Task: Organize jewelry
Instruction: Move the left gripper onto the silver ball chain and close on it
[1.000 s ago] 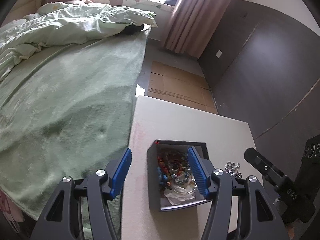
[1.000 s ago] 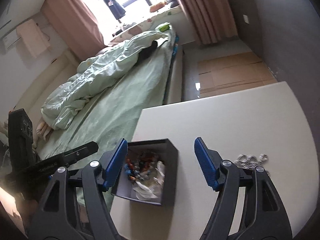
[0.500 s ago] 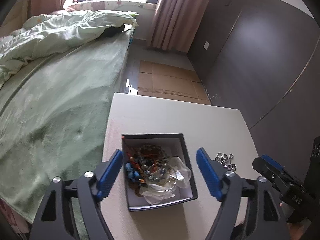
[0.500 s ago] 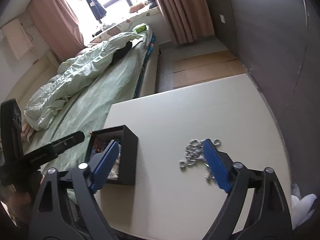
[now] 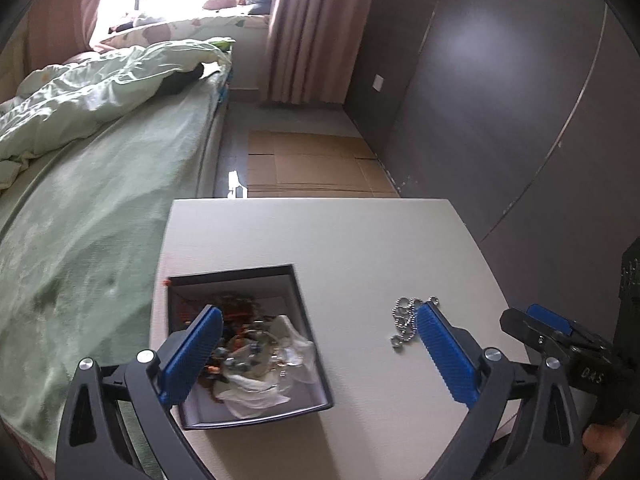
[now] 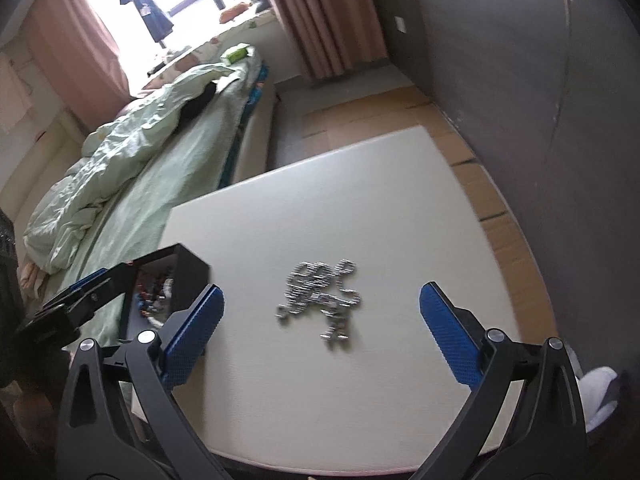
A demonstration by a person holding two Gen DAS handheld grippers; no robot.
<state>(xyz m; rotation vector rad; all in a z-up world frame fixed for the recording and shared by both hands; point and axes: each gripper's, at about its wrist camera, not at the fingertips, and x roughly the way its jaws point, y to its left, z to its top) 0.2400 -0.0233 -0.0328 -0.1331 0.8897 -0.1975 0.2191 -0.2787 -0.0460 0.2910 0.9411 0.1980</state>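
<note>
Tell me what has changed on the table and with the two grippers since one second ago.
Both grippers swung toward the right side of the table: the right gripper now frames the silver chain, the left gripper has left the black box. Both jaws are opening, nothing between them. Box and chain stayed put.

white table [image 5: 360,240], black box [image 5: 308,344]; silver chain [image 6: 320,292]

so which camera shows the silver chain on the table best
The right wrist view: the silver chain lies whole, though blurred, between the open fingers. In the left wrist view the chain is smaller, with a blue finger pad covering its right side.
</note>
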